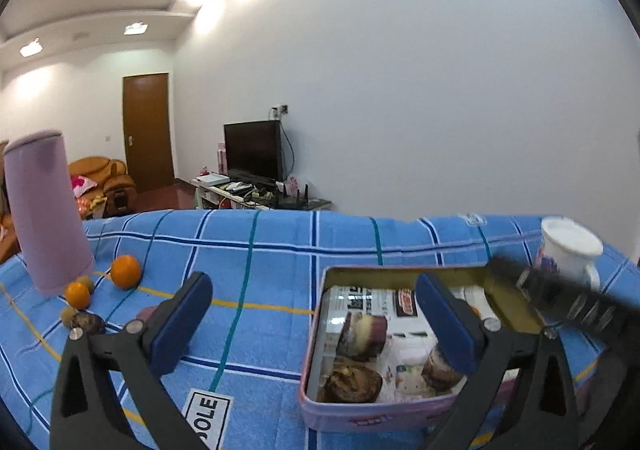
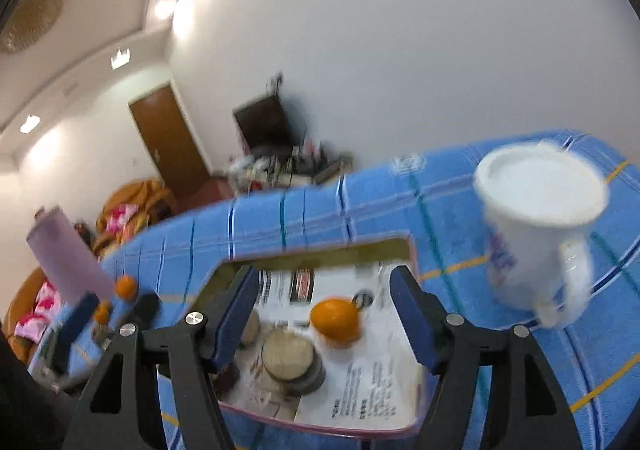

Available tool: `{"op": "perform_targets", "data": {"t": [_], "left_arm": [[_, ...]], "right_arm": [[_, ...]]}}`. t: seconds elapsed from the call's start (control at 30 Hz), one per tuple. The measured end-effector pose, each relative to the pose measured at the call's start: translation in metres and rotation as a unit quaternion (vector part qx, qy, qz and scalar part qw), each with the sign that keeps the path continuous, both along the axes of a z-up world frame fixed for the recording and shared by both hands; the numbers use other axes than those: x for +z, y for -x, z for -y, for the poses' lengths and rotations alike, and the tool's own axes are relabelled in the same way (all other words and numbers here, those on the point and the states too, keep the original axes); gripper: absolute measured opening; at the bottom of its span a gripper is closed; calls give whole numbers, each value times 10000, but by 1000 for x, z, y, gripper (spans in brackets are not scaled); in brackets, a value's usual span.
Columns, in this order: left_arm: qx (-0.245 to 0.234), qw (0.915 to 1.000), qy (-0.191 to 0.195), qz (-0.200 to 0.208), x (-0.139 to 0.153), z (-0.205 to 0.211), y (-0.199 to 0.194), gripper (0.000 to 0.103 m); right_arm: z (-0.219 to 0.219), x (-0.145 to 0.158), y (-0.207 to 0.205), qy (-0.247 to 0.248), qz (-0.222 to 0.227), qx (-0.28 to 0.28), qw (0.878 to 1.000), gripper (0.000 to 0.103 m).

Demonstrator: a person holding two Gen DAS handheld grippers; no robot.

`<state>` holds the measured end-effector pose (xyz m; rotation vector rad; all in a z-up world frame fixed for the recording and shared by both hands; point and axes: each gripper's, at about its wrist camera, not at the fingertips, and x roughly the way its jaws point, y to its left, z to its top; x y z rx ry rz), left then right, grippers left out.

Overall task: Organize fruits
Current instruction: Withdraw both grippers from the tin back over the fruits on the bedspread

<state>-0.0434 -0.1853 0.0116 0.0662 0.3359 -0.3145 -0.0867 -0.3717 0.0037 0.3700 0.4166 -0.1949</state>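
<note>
A pink tin tray [image 1: 344, 416] lined with newspaper sits on the blue checked cloth and holds several cut dark fruit halves [image 1: 362, 334]. In the right wrist view an orange [image 2: 335, 322] lies in the tray [image 2: 320, 428] between the open fingers of my right gripper [image 2: 324, 314], not gripped; the view is blurred. My left gripper [image 1: 316, 326] is open and empty, hovering at the tray's left edge. Two oranges [image 1: 125, 271], small greenish fruits [image 1: 86, 282] and a dark fruit [image 1: 88, 324] lie at the left beside a purple bottle [image 1: 48, 213].
A white mug [image 2: 536, 226] stands right of the tray; it also shows in the left wrist view [image 1: 570, 250]. The right gripper's body [image 1: 560, 298] crosses above the tray's far right corner. Behind the table are a TV stand, a door and an orange sofa.
</note>
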Motion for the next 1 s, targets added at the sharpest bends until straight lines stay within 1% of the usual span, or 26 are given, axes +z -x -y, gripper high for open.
{"op": "perform_targets", "data": {"t": [0.07, 0.13, 0.2, 0.23, 0.27, 0.3, 0.33, 0.47, 0.57, 0.67, 0.73, 0.8, 0.9, 1.0], "left_arm": [[-70, 10000, -66, 6, 1, 1, 1, 103], [-83, 9999, -27, 91, 2, -1, 5, 103], [-95, 9998, 54, 158, 2, -2, 7, 103], [-120, 9998, 93, 161, 2, -4, 8, 103], [-160, 9997, 134, 146, 2, -5, 8, 103], [-182, 9996, 143, 135, 2, -5, 8, 103], [-221, 9996, 147, 128, 2, -6, 8, 103], [-371, 9991, 135, 123, 2, -5, 11, 103], [-414, 9990, 150, 87, 1, -7, 11, 103], [-455, 9988, 130, 84, 1, -8, 13, 103], [-382, 9991, 107, 156, 1, -9, 16, 103], [-279, 9993, 130, 202, 2, -13, 19, 103], [-150, 9996, 163, 156, 1, -17, 17, 103], [-99, 9998, 136, 121, 1, -19, 16, 103]], "right_arm": [[2, 9, 9, 118, 275, -259, 9992, 73], [3, 13, 17, 229, 399, -568, 9973, 75], [0, 17, 24, 460, 514, -926, 9933, 77], [-3, 20, 27, 578, 589, -1056, 9910, 83], [-7, 21, 30, 722, 669, -1207, 9878, 87], [-11, 23, 32, 855, 729, -1325, 9848, 90], [-17, 24, 34, 1050, 795, -1441, 9808, 90], [-39, 27, 37, 1810, 931, -1623, 9655, 90], [-50, 29, 42, 2123, 1030, -1578, 9589, 91], [-58, 27, 44, 2175, 1061, -1461, 9592, 92], [-58, 27, 42, 2155, 985, -1380, 9617, 92], [-56, 28, 45, 2096, 1001, -1336, 9634, 92], [-50, 27, 48, 1907, 1007, -1282, 9680, 92], [-45, 23, 48, 1657, 867, -1185, 9752, 92]]}}
